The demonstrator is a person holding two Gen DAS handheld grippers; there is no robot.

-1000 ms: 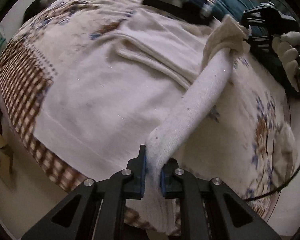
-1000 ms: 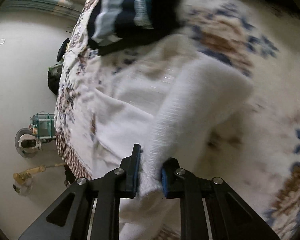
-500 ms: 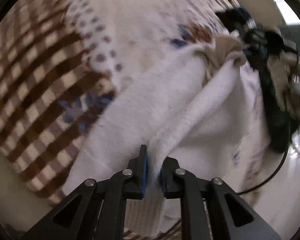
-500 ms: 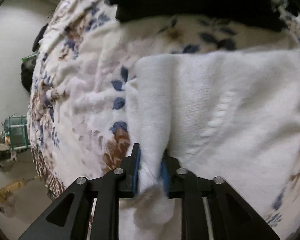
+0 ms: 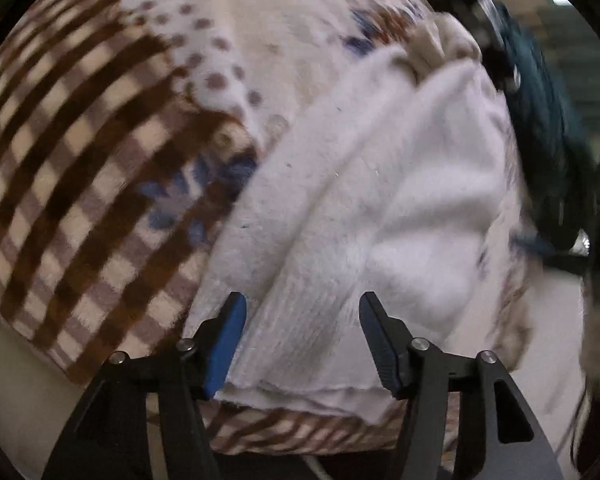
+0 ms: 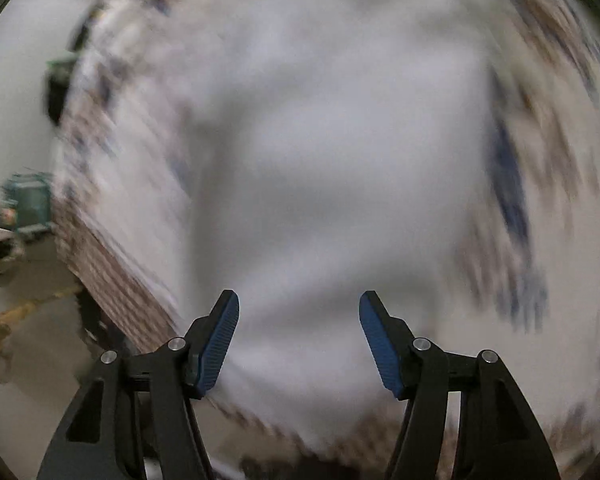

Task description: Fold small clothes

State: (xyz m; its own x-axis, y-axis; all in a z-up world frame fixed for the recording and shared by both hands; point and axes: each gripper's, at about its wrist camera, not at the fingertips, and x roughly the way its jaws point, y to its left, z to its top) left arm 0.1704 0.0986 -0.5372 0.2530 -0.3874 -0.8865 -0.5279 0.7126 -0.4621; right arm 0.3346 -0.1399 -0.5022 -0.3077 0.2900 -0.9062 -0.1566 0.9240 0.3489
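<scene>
A white knit garment (image 5: 380,208) lies folded over on the patterned blanket (image 5: 100,152) near the bed's front edge. My left gripper (image 5: 300,336) is open, its blue pads on either side of the garment's ribbed hem, not pinching it. In the right wrist view the same white garment (image 6: 320,160) fills the middle, blurred by motion. My right gripper (image 6: 300,332) is open just above it and holds nothing.
Dark teal and black clothing (image 5: 540,128) lies at the far right of the bed. The bed edge with brown checks (image 6: 112,280) drops to the pale floor, where a green basket (image 6: 28,204) and a yellow object (image 6: 4,328) stand.
Both grippers carried the garment's edge down toward the bed's front edge, folding it over, then opened and let go. The right view is now swinging fast.
</scene>
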